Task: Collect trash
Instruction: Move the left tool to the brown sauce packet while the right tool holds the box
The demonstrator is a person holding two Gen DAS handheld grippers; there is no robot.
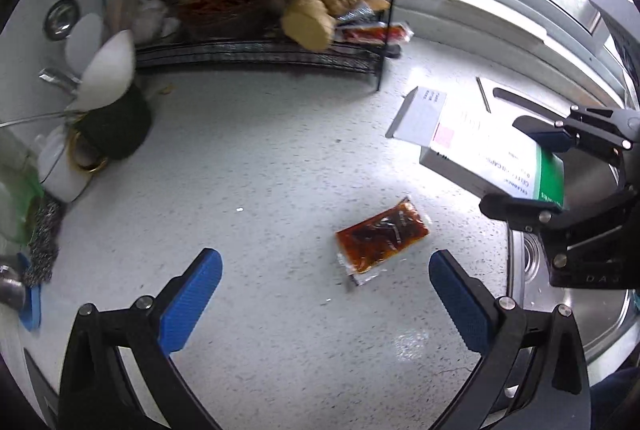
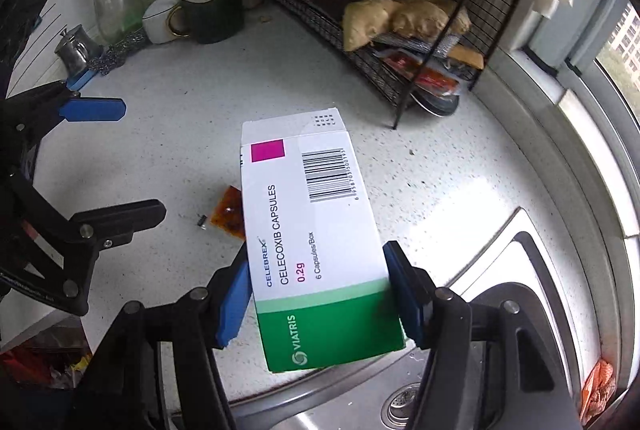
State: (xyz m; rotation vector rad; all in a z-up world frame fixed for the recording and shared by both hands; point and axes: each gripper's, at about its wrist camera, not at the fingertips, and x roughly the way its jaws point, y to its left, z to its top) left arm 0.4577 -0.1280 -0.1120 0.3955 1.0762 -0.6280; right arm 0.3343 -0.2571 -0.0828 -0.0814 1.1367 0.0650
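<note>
Clamping the medicine box (image 2: 316, 242) by its green end, the right gripper (image 2: 320, 294) holds it above the counter (image 2: 192, 149). Left gripper (image 1: 324, 298) gapes empty, sauce packet (image 1: 382, 240) lying just ahead. Only the right view shows the barcode.

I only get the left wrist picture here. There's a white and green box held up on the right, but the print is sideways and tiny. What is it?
Observer: A medicine box; the right wrist view reads "Celecoxib Capsules" on it.
Operator: Is it properly gripped?
Observer: Yes, the right gripper has a blue pad pressed on each long side, near the green end.
Operator: Is that red sauce packet the only other rubbish?
Observer: The right view shows the sauce packet half hidden behind the box, plus something orange and crumpled at the far right edge of the sink.
</note>
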